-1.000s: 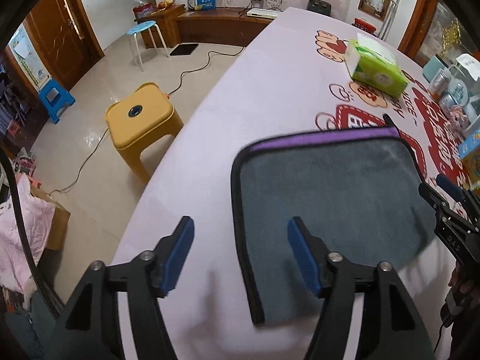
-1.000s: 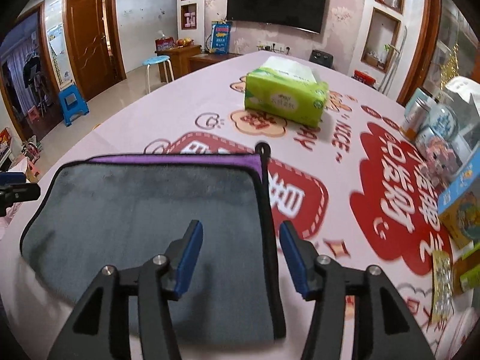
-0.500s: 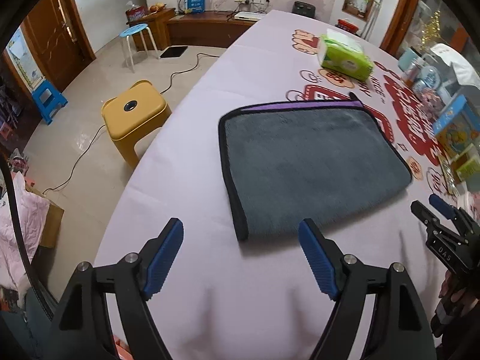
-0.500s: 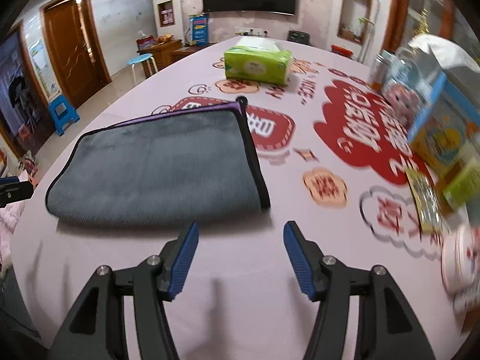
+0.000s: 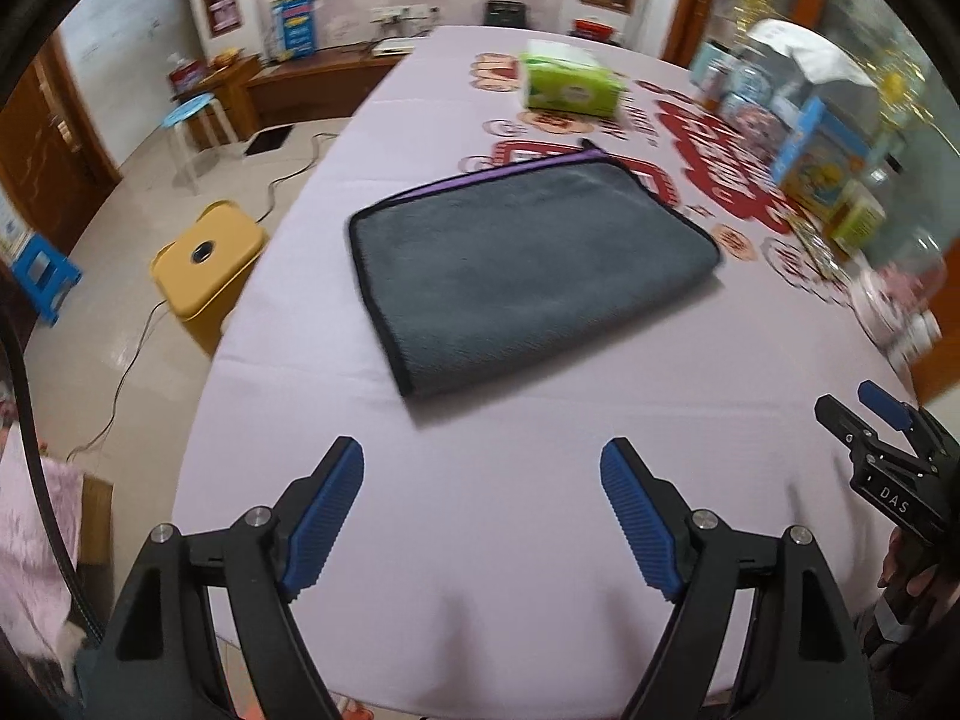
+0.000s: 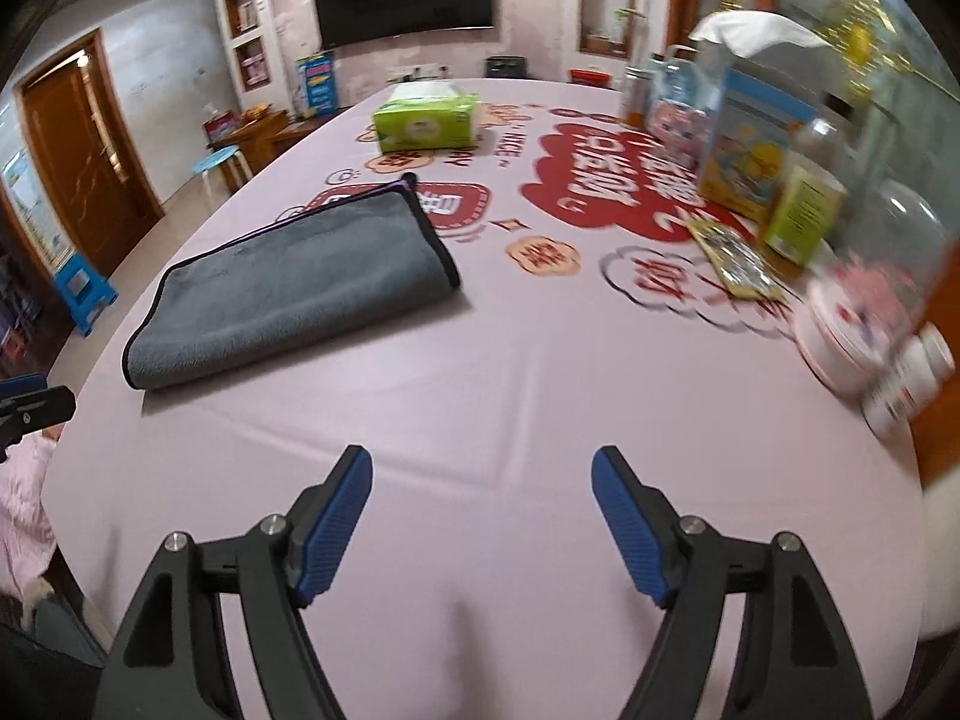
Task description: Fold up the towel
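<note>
Pink-clothed table point(image 5: 510, 540) underneath everything — red print across its far half. Grey towel point(image 5: 522, 264) folded flat near the left edge, purple trim along the far side, nothing lying between it and the tongs. Green tissue box point(image 6: 427, 121) beyond; cartons and jars point(image 6: 774, 162) crowded along the right rim. Yellow stool point(image 5: 204, 258) on the floor beside. Left gripper point(image 5: 482, 516) and right gripper point(image 6: 481, 522) both spread wide, empty — pulled back from the towel since a moment ago, now well clear.
</note>
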Action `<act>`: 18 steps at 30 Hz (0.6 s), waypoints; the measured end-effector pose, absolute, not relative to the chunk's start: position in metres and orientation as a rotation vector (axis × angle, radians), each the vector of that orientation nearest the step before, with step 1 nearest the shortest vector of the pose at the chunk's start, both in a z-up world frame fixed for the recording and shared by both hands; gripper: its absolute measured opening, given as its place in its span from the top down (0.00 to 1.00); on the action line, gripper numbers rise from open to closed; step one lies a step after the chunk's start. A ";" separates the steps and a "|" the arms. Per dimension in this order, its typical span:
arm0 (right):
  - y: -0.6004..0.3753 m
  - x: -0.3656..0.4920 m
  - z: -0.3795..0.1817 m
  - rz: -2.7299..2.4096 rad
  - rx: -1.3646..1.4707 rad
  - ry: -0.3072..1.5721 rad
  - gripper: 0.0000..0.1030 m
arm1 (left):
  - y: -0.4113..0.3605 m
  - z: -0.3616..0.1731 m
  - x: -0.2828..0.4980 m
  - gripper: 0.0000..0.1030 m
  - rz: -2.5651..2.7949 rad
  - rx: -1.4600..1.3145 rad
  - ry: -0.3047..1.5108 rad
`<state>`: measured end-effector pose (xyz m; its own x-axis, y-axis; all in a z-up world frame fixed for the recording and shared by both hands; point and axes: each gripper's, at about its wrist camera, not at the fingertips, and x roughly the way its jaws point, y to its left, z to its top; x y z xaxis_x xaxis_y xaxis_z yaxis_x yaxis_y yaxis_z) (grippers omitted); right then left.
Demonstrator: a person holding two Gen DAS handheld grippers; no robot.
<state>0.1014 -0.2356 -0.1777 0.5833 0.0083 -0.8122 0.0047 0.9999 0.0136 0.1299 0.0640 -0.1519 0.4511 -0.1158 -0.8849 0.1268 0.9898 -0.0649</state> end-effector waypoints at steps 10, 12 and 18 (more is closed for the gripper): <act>-0.247 0.031 -0.165 -0.111 0.091 0.956 0.13 | 0.040 -0.135 0.106 0.22 -0.268 0.035 1.079; -0.249 0.020 -0.161 -0.122 0.101 0.957 0.12 | 0.039 -0.132 0.105 0.22 -0.275 0.033 1.080; -0.257 -0.005 -0.137 -0.146 0.117 0.928 0.08 | 0.022 -0.107 0.094 0.22 -0.284 0.067 1.047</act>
<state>-0.0050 -0.2567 -0.1374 0.5907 -0.0753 -0.8033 0.1756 0.9838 0.0370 0.0943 0.0217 -0.1067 0.4677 -0.1994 -0.8611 0.2631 0.9615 -0.0797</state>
